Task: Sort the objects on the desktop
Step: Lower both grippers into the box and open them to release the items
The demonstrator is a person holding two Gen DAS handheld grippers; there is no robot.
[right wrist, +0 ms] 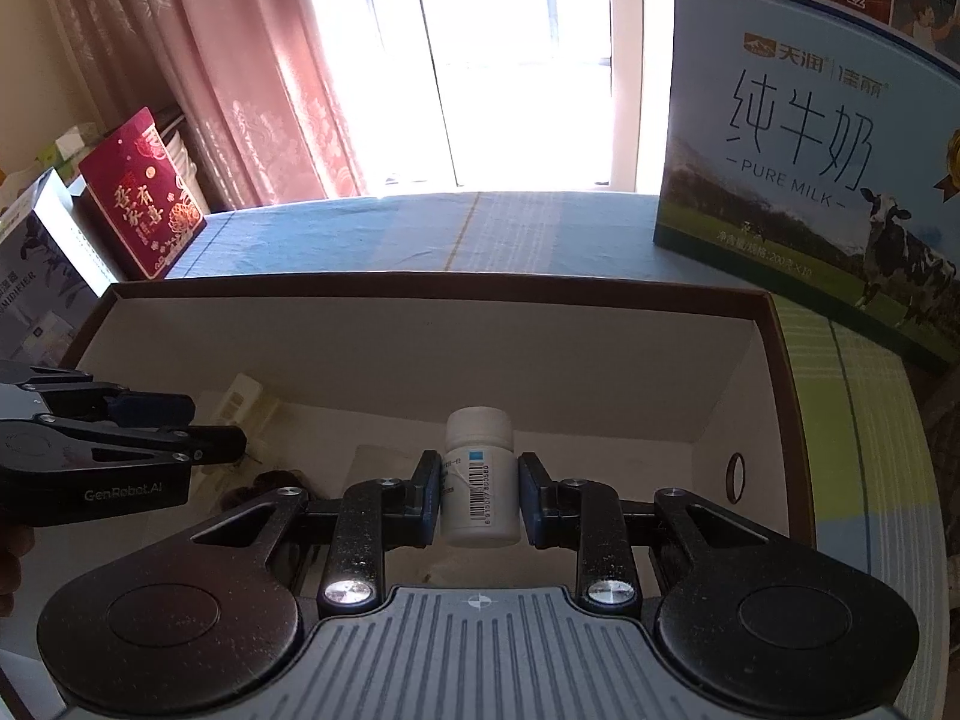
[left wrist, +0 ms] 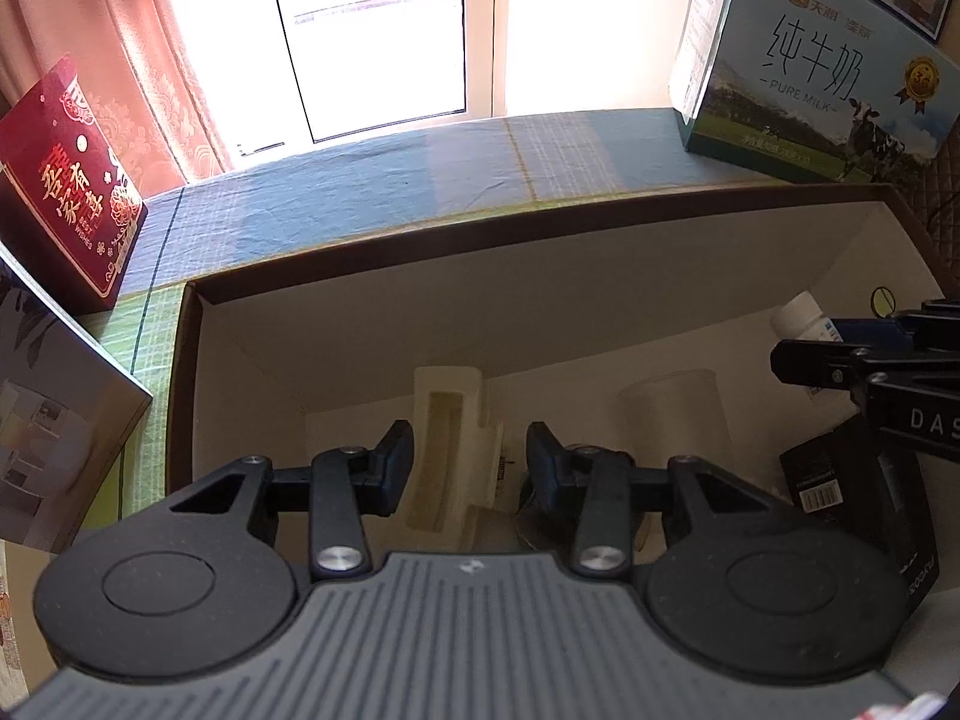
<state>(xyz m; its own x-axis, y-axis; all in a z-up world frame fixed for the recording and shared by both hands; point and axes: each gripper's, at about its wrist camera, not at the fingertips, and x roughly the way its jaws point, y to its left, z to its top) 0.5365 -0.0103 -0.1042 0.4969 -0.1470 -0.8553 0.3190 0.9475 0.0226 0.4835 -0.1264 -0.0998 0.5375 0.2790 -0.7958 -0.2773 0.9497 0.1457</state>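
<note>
Sorting in progress, seen over a large open cardboard box (right wrist: 420, 324) that stands on the cloth-covered tabletop (right wrist: 384, 234). Several things already lie inside the box: a cream foam tray (left wrist: 447, 450) with a long slot, a translucent cup (left wrist: 678, 414) lying beside it, a black carton (left wrist: 828, 480) with a barcode toward the right-hand corner, and a dark round thing under the left gripper that is too hidden to name. The right gripper (right wrist: 477, 495) is held over the box interior, level and pointing toward the far wall, with a white pill bottle (right wrist: 480, 480) upright between its blue pads; the left pad touches the bottle, while a sliver of gap seems to show at the right pad, so the pinch looks loose or on the point of letting go, though this cannot be told for certain. The left gripper (left wrist: 471, 462) hovers low over the foam tray, its jaws spread and holding nothing, tilted downward into the box. A milk carton (right wrist: 810, 180) and a red gift box (right wrist: 144, 192) stand on the tabletop outside the box; whether these belong to the sorting cannot be told. Judged from this layout, most small items are already in, and the bottle is the piece in hand.
</note>
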